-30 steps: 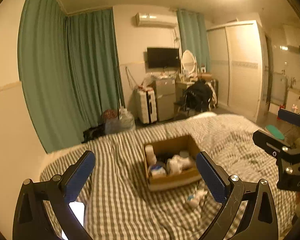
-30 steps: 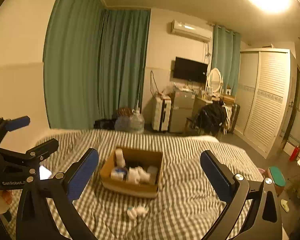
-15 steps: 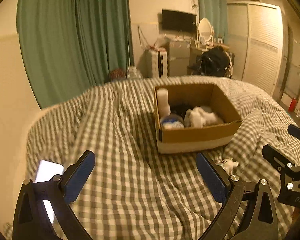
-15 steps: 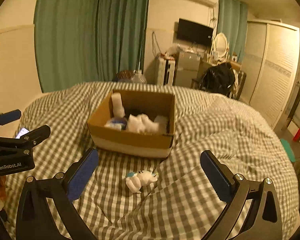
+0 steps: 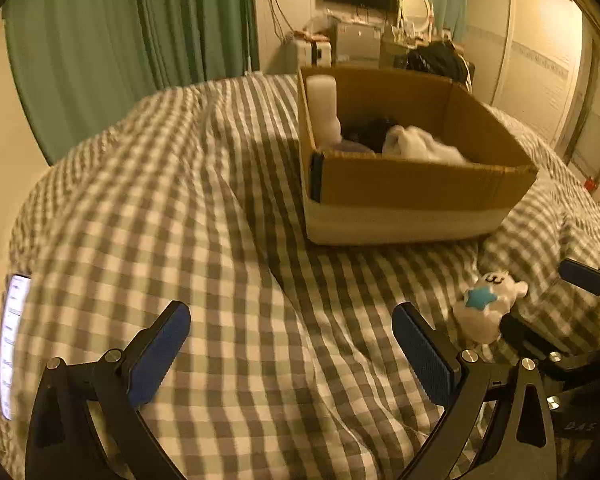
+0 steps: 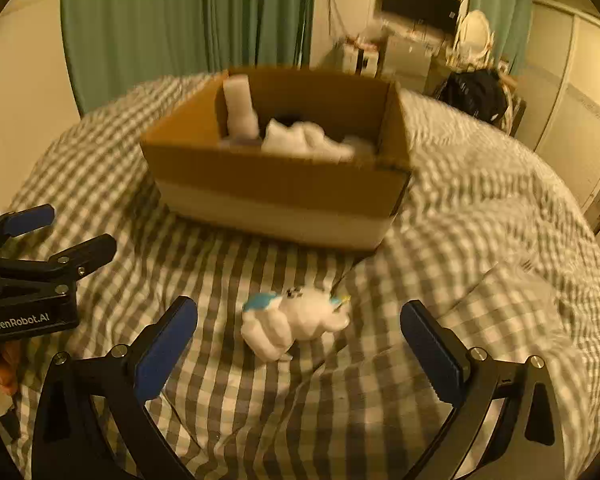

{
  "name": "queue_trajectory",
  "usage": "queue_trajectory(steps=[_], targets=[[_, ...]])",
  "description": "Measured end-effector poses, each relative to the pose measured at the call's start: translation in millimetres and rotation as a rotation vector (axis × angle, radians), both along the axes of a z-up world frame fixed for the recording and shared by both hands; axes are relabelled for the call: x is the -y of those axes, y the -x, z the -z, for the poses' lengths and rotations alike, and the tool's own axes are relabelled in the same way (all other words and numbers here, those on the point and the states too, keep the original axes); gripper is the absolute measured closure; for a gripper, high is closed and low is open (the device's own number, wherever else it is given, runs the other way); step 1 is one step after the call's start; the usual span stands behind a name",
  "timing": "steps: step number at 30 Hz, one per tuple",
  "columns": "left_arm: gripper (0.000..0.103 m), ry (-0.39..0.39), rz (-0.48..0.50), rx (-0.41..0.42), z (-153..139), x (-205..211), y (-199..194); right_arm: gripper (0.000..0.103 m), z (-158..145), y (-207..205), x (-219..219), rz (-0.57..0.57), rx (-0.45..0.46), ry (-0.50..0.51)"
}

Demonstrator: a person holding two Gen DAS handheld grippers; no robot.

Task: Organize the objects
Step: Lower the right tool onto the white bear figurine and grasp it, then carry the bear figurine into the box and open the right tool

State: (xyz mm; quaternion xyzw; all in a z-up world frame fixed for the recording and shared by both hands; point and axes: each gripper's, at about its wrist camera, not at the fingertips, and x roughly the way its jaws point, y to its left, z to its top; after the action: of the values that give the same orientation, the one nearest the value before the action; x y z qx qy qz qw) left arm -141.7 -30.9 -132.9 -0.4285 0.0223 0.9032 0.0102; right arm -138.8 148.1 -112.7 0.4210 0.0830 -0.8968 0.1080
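Toy: the small white plush toy (image 6: 296, 322) with a blue star lies on its side on the checked blanket (image 6: 480, 240), near the box's front wall but not touching it. We judge it is the one loose thing left to put away.

Right gripper: we hold the right gripper (image 6: 298, 346) low over the blanket with its fingers spread wide. The toy sits in line with the gap and a little ahead of it. Nothing is pinched. We read this as lining up for the pickup; the wide spread leaves room for the soft, uneven body.

Box: the cardboard box (image 6: 276, 184) stands open-topped on the blanket just behind the toy. It already holds a white bottle (image 6: 240, 104) upright at the left wall, white soft things and something dark we cannot make out. Being so close, it makes for a short carry.

Left gripper: the left gripper (image 5: 292, 354) is also spread and empty, hovering over bare blanket to the toy's left, well clear of it. We judge it is kept aside so the right one has room.

Phone: a lit phone (image 5: 12, 340) lies at the blanket's far left edge, well apart from the work.

Risk: the plush may squash or slip, and the blanket folds could get caught in the pinch.
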Motion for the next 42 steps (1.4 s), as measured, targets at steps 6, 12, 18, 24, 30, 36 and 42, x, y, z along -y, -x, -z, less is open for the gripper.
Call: queue_trajectory(steps=[6,12,18,24,30,36,42], targets=[[0.0,0.032,0.007,0.034,13.1,-1.5,3.9,0.002,32.4,24.0,4.0,-0.007,0.136,-0.021],[0.0,0.028,-0.011,0.042,17.2,2.5,5.1,0.003,52.2,43.3,11.0,-0.002,0.194,-0.054],[0.0,0.054,-0.006,0.047,23.3,-0.8,1.6,0.026,62.6,48.4,15.6,-0.008,0.219,-0.082],[0.0,0.068,0.003,0.054,27.7,-2.6,-1.0,0.029,59.9,44.1,13.5,-0.009,0.208,-0.071],[0.0,0.087,0.008,0.062,27.4,-6.5,-9.6,0.03,50.9,28.8,14.0,-0.016,0.178,-0.041],[0.0,0.094,-0.01,0.076,20.7,-2.4,-21.7,0.03,29.1,3.1,16.4,-0.021,0.103,-0.045],[0.0,0.077,-0.024,0.078,9.1,2.3,-44.1,0.03,10.1,-33.7,5.8,-0.022,0.046,-0.058]])
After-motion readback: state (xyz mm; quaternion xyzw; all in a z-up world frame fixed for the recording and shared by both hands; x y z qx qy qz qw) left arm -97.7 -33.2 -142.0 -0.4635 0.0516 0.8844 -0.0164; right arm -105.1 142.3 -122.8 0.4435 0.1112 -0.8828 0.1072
